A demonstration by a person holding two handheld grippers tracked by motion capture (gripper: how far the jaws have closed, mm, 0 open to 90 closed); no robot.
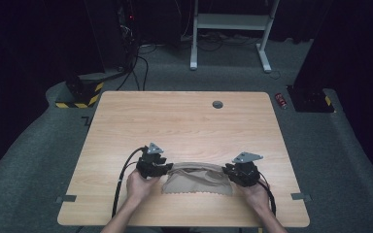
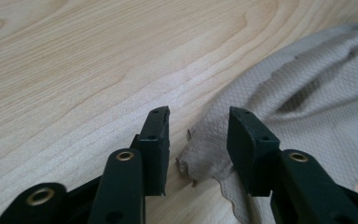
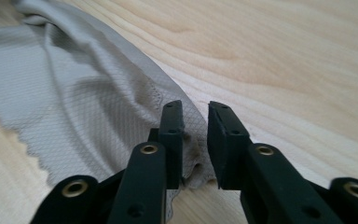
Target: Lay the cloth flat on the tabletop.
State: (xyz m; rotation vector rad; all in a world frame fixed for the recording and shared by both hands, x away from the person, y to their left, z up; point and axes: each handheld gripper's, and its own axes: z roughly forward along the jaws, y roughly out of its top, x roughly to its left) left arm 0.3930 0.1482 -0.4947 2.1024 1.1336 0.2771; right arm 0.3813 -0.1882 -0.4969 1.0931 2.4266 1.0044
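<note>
Cloth (image 1: 197, 179) lies flat on worktop (image 1: 175, 121) | left tool (image 2: 198, 140) and right tool (image 3: 196, 142) both released, jaws straddling cloth's ends | best lifted clear without snagging fabric.

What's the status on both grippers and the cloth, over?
Left gripper open, cloth corner loose between its fingers. Right gripper open narrowly astride the opposite edge. Cloth rumpled on table. Nothing in the way.

Beige mesh cloth (image 1: 197, 180) with a scalloped hem, rumpled and folded, lying flat near the front edge of the wooden table (image 1: 184, 121), about mid-width.
</note>
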